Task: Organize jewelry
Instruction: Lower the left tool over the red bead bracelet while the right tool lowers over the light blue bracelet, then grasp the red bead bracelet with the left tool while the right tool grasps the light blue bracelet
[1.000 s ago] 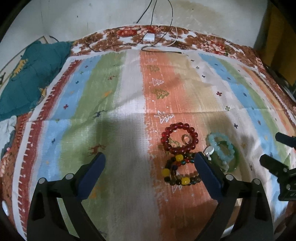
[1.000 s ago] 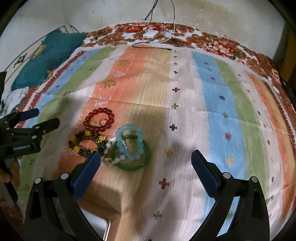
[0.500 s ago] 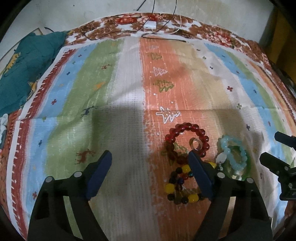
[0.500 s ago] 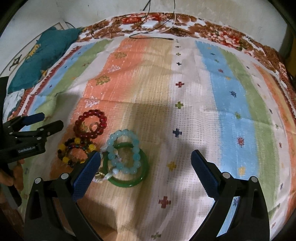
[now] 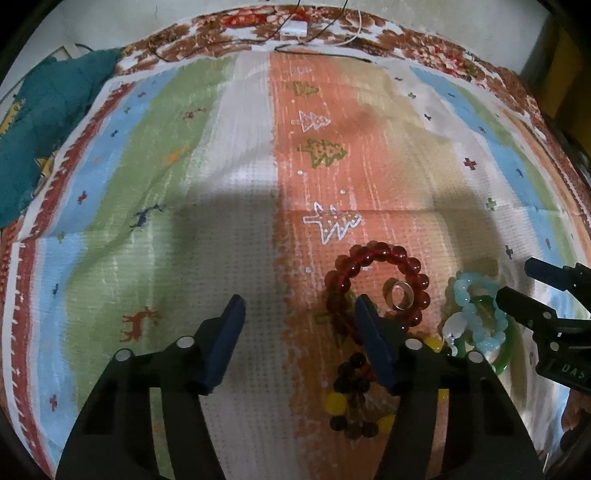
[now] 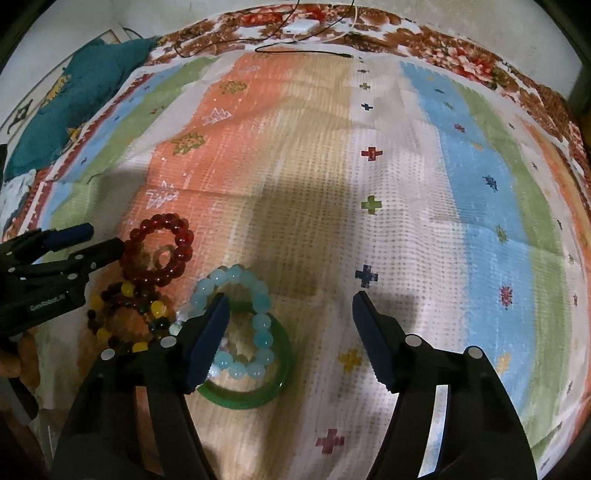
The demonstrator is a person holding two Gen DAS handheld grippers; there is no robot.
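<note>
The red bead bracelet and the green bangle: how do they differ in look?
The red bead bracelet is a string of round beads; the green bangle is one smooth solid ring. A small ring lies inside the red one; a pale blue bead bracelet overlaps the bangle. Both lie flat.

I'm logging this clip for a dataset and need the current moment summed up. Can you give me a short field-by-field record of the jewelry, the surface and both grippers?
surface: striped patterned cloth
red bead bracelet: flat on the orange stripe, a small ring inside its loop
dark and yellow bead bracelet: just nearer the cameras than the red one
pale blue bead bracelet: lying partly over the green bangle
left gripper: open, empty, one finger over the red bracelet
right gripper: open, empty, one finger over the blue bracelet
background: teal cloth, cables and white adapter at the far edge
</note>
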